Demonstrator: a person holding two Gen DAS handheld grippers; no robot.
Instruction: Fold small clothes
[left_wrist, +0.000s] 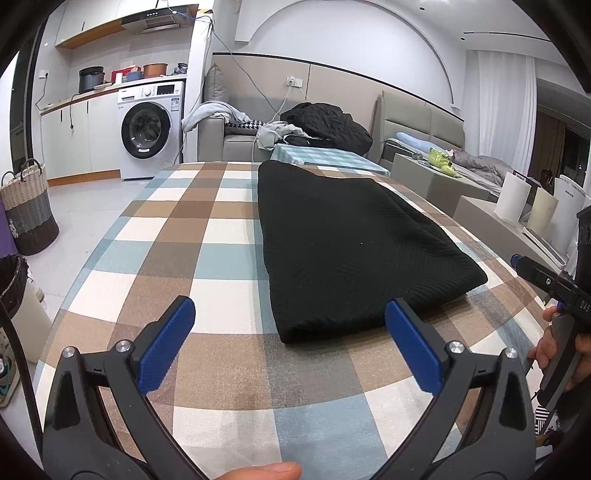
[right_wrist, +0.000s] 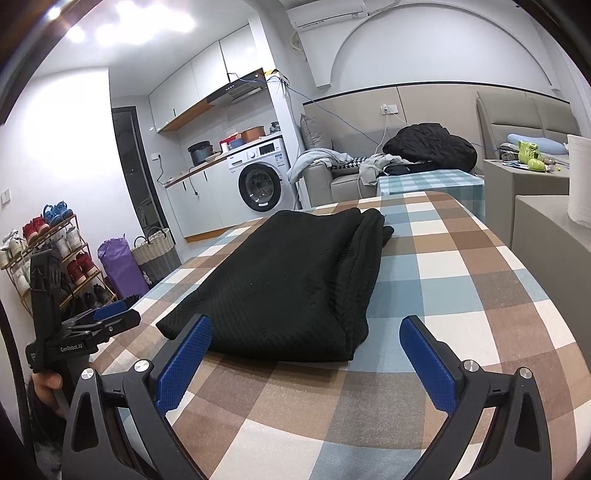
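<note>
Both gaping tools (left_wrist: 290, 315) (right_wrist: 306, 334) face folded black garment (left_wrist: 354, 243).

folded garment (left_wrist: 354, 251) on worktop (left_wrist: 184, 236) | left gripper (left_wrist: 290, 325) near its left | right gripper (right_wrist: 306, 339) before its near edge

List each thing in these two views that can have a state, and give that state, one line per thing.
Left claw: open, empty, above the tablecloth.
Right claw: open, empty, near the garment's front edge.
Black garment: folded into a long strip, lying flat.
Checked tablecloth: spread smooth.
Washing machine: door shut.
</note>
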